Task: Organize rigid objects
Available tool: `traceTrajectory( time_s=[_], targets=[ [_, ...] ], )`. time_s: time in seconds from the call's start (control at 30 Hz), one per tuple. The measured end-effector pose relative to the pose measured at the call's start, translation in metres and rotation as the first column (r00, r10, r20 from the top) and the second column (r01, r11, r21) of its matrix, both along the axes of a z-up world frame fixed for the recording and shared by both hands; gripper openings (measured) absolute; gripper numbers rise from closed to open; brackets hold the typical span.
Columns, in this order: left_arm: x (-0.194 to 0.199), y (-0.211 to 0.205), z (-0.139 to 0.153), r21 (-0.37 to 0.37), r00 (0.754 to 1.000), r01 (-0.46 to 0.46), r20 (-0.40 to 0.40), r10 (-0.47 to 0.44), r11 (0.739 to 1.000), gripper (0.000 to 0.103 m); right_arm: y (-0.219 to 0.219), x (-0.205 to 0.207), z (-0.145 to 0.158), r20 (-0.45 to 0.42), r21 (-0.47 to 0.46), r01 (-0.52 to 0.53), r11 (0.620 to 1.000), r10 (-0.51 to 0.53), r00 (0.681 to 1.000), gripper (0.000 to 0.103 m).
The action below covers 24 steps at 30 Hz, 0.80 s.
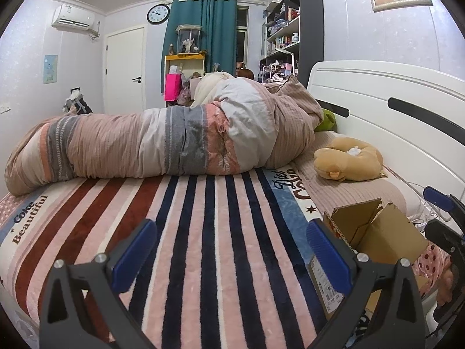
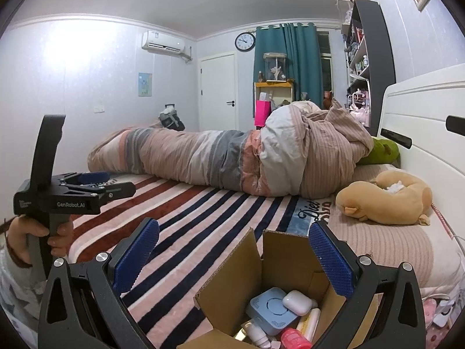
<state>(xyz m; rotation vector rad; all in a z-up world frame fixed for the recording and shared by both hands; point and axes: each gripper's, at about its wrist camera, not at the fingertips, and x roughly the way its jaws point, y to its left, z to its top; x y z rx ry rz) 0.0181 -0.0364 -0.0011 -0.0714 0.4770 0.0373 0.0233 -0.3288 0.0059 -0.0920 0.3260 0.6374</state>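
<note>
The left gripper is held with its jaws spread wide, and nothing is gripped between the blue pads; only the striped blanket is seen beneath them. In the right wrist view the same gripper is seen side-on at nine o'clock, carried in the person's left hand above the blanket.

The right gripper is likewise opened wide and holds nothing — it is poised over the open cardboard box, which is set on the blanket at six o'clock in that view. Whether the pads touch the box flaps cannot be told for certain.

Inside the box several rigid objects are gathered: a blue square device, a white earbud case lying on it, a cream tube, a small white bottle and a pink container.

In the left wrist view the box is found at four o'clock, just beside the right-hand pad. A rolled duvet is laid across the bed at twelve o'clock, and a tan plush toy is rested near the white headboard at two o'clock.
</note>
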Motion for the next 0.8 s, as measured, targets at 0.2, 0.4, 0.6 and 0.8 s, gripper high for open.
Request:
traceTrajectory(
  time_s=[0.2,0.4,0.6,0.8],
  targets=[
    [-0.0002,0.0013,-0.0002,0.003,1.0,-0.004,-0.001,0.004,1.0,0.102,-0.0009,-0.0011,0.0017,-0.004,0.006,0.003,1.0,-0.003,1.0,0.103],
    [-0.0003,0.0024,-0.0004,0.006,1.0,-0.006,-0.001,0.006,1.0,0.102,-0.0016,-0.0016,0.002,-0.011,0.007,0.003,1.0,-0.003,1.0,0.103],
    [0.0001,0.0024,-0.0002,0.006,1.0,-0.005,0.0,0.005,1.0,0.102,-0.0021,-0.0023,0.0019,-0.011,0.005,0.002,1.0,-0.002,1.0,0.103],
    [-0.0003,0.0038,-0.0002,0.009,1.0,-0.008,0.001,0.008,1.0,0.102,-0.0011,-0.0009,-0.0011,-0.014,0.002,0.004,1.0,-0.004,1.0,0.103]
  ],
)
